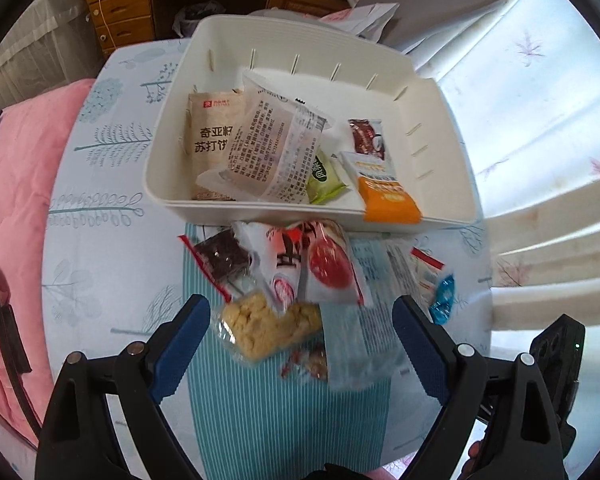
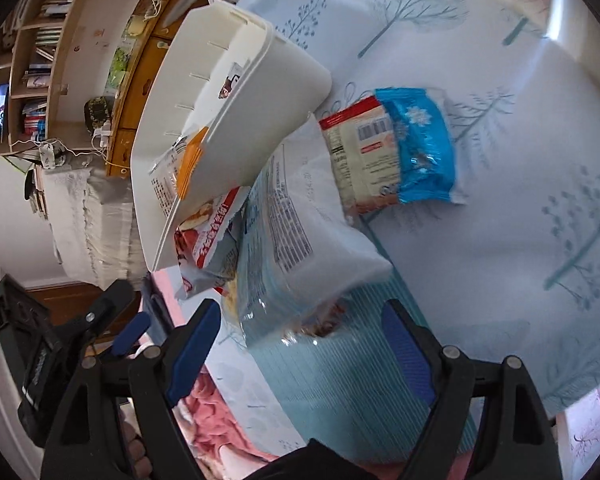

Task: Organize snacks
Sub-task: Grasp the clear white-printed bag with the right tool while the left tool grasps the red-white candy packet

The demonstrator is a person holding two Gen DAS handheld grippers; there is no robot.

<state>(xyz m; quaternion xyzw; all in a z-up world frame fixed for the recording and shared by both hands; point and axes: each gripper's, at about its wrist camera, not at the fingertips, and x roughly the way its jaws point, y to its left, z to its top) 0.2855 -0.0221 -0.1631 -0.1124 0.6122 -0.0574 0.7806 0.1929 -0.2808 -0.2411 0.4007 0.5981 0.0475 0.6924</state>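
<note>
**White bin ahead, loose packets between open fingers**

White plastic marks the goal in the left wrist view: the storage bin (image 1: 260, 204) sits straight ahead of the left gripper (image 1: 302, 338), already holding several packets, among them a tan cracker pack (image 1: 210, 140) and an orange-ended one (image 1: 388, 198) leaning over the near wall. The left gripper is spread wide and grips nothing. Between its blue pads and just short of the bin lies a loose heap on the striped mat (image 1: 260, 408): a clear packet of yellow crumbly biscuit (image 1: 268, 326) nearest, lying across the gap from one pad towards the other, with a red-and-white packet (image 1: 320, 264) overlapping its far end and a dark brownie-like packet (image 1: 224, 254) to the left. A small blue candy (image 1: 442, 298) lies off to the right, outside the fingers.

In the right wrist view the right gripper (image 2: 304, 336) is also wide open and empty. A large pale blue printed pouch (image 2: 300, 240) runs forward from between its fingers towards the bin (image 2: 236, 152), which lies ahead and to the left. Farther on, just right of the bin's corner, a bright blue packet (image 2: 424, 148) rests on a red-edged one (image 2: 360, 156).

By my reading, the biscuit packet belongs to the left gripper, since it is already bracketed there; closing across its long axis risks crushing it, so a turn of the wrist seems wise.
</note>
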